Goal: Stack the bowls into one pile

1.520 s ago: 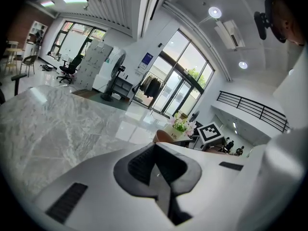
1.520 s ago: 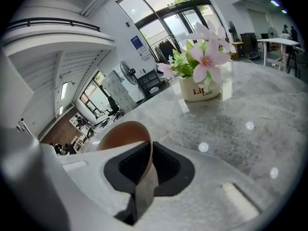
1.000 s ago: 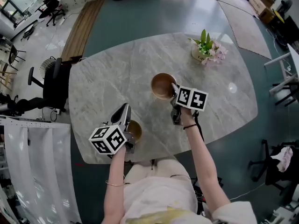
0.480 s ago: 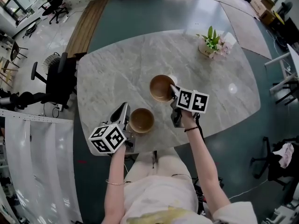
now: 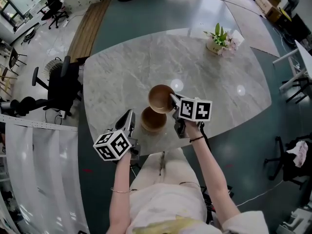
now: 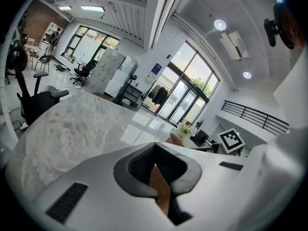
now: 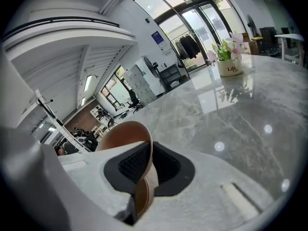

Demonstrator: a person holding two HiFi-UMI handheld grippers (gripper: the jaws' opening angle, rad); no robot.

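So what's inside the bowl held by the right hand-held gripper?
Nothing that shows: in the head view the brown bowl looks empty, its inside bare. Only the bit of rim and inner wall pinched by the right hand-held gripper is covered by its jaw.

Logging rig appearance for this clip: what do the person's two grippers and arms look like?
Left gripper and right gripper are pale grey shells with black ribbed pads. Each carries a white cube printed with black square markers. Forearms are bare; a thin bangle circles the left wrist, a dark band the right.
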